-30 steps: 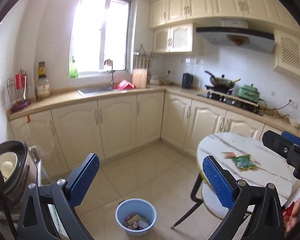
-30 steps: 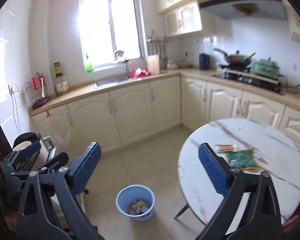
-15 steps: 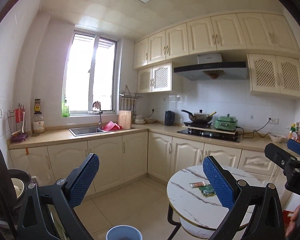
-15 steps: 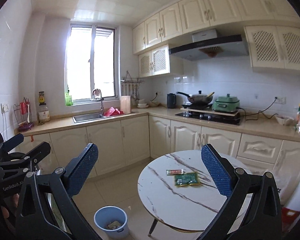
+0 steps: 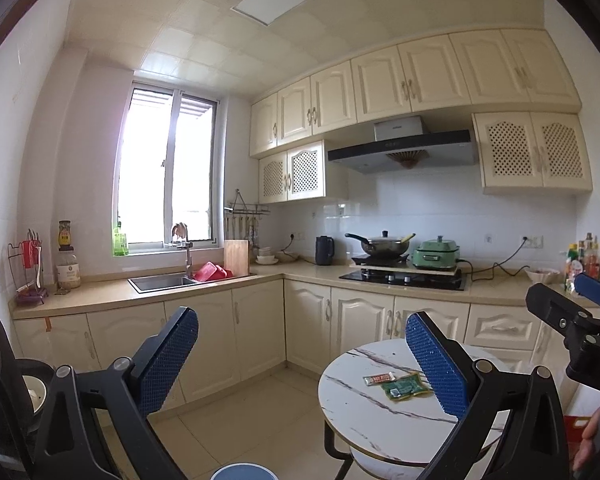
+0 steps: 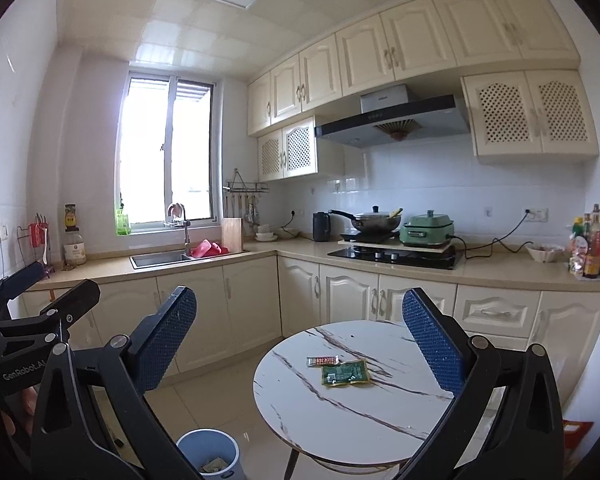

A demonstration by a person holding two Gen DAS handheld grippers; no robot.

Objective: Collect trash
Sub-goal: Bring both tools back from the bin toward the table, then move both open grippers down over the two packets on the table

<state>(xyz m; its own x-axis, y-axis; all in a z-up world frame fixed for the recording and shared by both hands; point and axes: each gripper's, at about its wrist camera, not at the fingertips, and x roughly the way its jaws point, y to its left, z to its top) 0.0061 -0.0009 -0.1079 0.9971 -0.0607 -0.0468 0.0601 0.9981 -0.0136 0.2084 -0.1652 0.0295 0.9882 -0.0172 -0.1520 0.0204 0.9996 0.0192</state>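
A green wrapper [image 6: 345, 373] and a small red wrapper [image 6: 322, 360] lie on the round marble table [image 6: 340, 420]; both also show in the left wrist view, green [image 5: 405, 386] and red [image 5: 378, 378]. A blue trash bin [image 6: 210, 452] with some trash inside stands on the floor left of the table; its rim shows in the left wrist view [image 5: 242, 472]. My left gripper [image 5: 302, 358] and right gripper [image 6: 300, 340] are both open and empty, held well back from the table.
L-shaped cream cabinets with a sink [image 6: 160, 258], a stove with a wok [image 6: 374, 222] and a green pot [image 6: 428, 230] line the far walls. Sauce bottles [image 6: 588, 244] stand at the right. A rice cooker [image 5: 32, 384] sits at the left.
Both cameras have tilted up and pulled back: the ceiling and upper cabinets came into view, and the bin and table sank toward the bottom. Both grippers stayed open.
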